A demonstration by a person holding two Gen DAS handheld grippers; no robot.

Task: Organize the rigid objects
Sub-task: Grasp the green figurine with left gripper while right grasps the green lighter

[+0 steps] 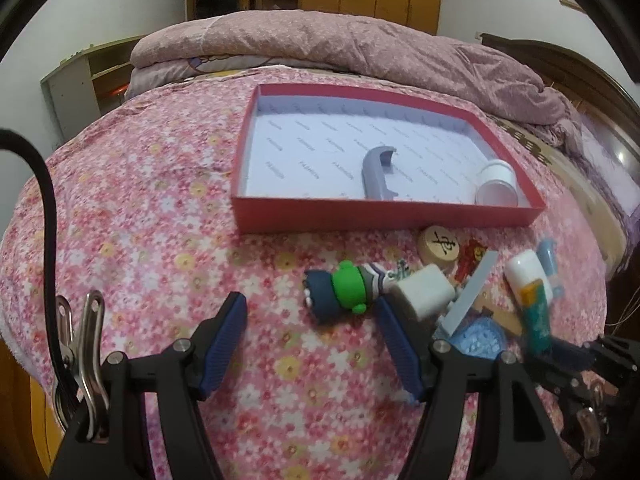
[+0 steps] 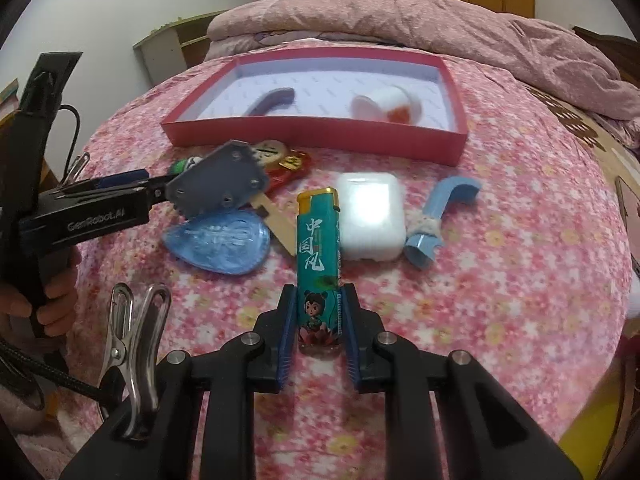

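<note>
My right gripper (image 2: 319, 300) is shut on a teal lighter (image 2: 319, 252) and holds it above the bedspread; the lighter also shows in the left wrist view (image 1: 536, 316). My left gripper (image 1: 312, 312) is open and empty, close to a green and navy toy figure (image 1: 340, 292) and a white charger cube (image 1: 424, 294). A red shallow box (image 1: 384, 216) holds a grey curved handle (image 1: 378, 172) and a white jar (image 1: 496, 184). A white case (image 2: 370, 216), a blue handle (image 2: 436, 216) and a blue oval piece (image 2: 220, 244) lie loose.
A wooden chess piece (image 1: 438, 246), a red charm (image 1: 470, 260) and a wooden stick (image 2: 276, 220) lie in front of the box. A folded pink quilt (image 1: 340, 48) lies behind the box. The bed edge drops off at left and right.
</note>
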